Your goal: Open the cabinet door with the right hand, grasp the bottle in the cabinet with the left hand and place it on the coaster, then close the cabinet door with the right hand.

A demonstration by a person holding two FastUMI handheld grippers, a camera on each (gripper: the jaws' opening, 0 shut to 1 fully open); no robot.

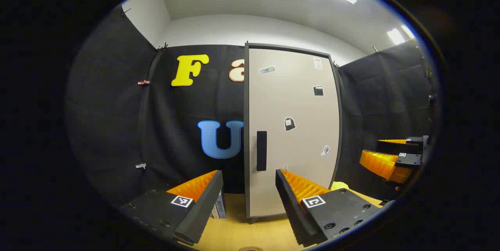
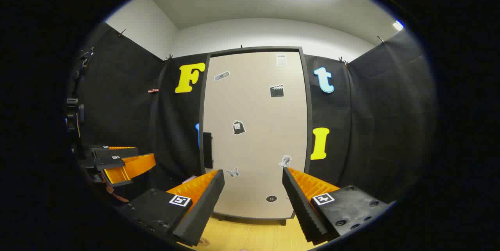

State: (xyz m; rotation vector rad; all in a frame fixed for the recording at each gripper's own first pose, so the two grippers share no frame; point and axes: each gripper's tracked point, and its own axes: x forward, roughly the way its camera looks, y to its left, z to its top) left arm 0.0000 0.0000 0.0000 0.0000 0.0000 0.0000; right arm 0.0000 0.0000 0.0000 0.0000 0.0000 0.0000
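1. Nothing in the task looks started yet. The cabinet door (image 2: 256, 133) stands flat and closed in its dark frame, stickers scattered over its pale face.

2. The cabinet stands on a wooden table (image 2: 254, 237), up against the back edge by the black cloth wall. Its dark handle (image 1: 261, 150) runs upright along the door's left edge, about halfway up.

3. The right gripper (image 2: 253, 200) faces the door squarely with its fingers spread wide and nothing between them. It is short of the door and off to the right of the handle, by my reading.

4. The left gripper (image 1: 249, 198) is likewise spread and empty, pointing at the handle side of the door, apart from it.

5. The bottle must be inside the cabinet; with the door shut I cannot see it. I cannot make out the coaster with any certainty either.

6. So all of it is left: pull the door open, take the bottle out, set it down, shut the door.
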